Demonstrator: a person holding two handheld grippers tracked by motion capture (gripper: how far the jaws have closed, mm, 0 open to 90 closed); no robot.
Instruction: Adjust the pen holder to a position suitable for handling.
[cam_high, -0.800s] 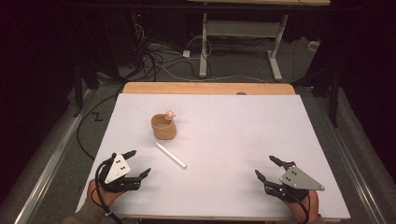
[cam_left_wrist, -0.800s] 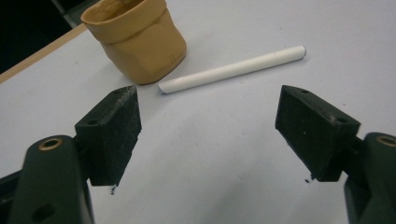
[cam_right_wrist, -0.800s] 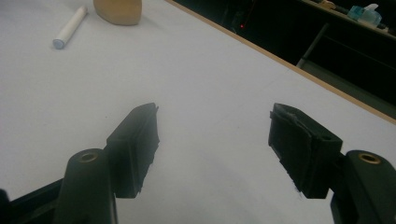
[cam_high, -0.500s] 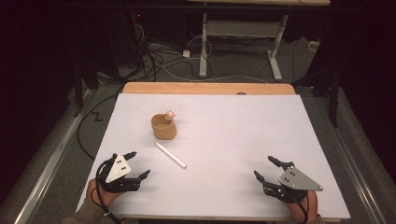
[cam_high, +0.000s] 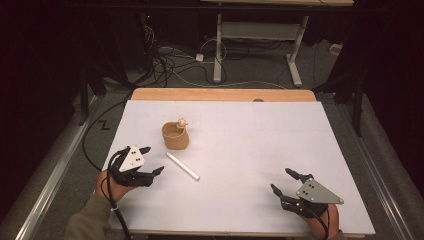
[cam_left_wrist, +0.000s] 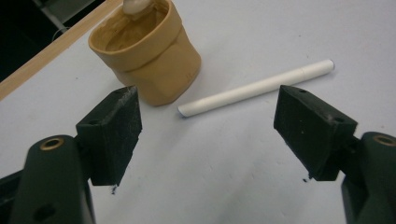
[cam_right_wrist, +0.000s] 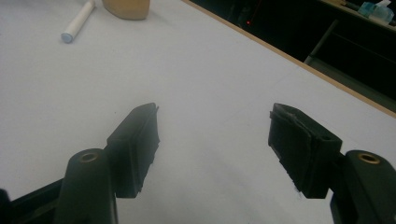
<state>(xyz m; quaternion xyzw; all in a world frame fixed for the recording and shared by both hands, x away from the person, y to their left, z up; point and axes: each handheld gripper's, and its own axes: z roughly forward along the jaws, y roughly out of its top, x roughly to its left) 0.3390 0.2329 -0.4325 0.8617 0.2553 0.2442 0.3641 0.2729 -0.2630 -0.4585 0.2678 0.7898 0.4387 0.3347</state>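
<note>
A tan cup (cam_high: 175, 136) (cam_left_wrist: 147, 56) (cam_right_wrist: 126, 8) stands left of centre on the white table top (cam_high: 240, 150), with a pale object poking out at its rim. A white stick (cam_high: 182, 166) (cam_left_wrist: 256, 88) (cam_right_wrist: 78, 21) lies flat just in front of the cup, to its right. My left gripper (cam_high: 152, 160) (cam_left_wrist: 205, 126) hovers open at the near left, its jaws wide apart and aimed at the stick and cup, touching neither. Over bare table at the near right, my right gripper (cam_high: 282, 181) (cam_right_wrist: 212, 140) is open with nothing between its jaws.
A wooden strip (cam_high: 222, 94) runs along the table's far edge. Beyond it are cables (cam_high: 170, 65) on the floor and the legs of a desk frame (cam_high: 255, 45). Metal rails (cam_high: 50, 170) flank the table on both sides.
My left gripper has crept slightly toward the stick and cup. The right gripper has shifted a little to the left. The cup and stick have not moved.
</note>
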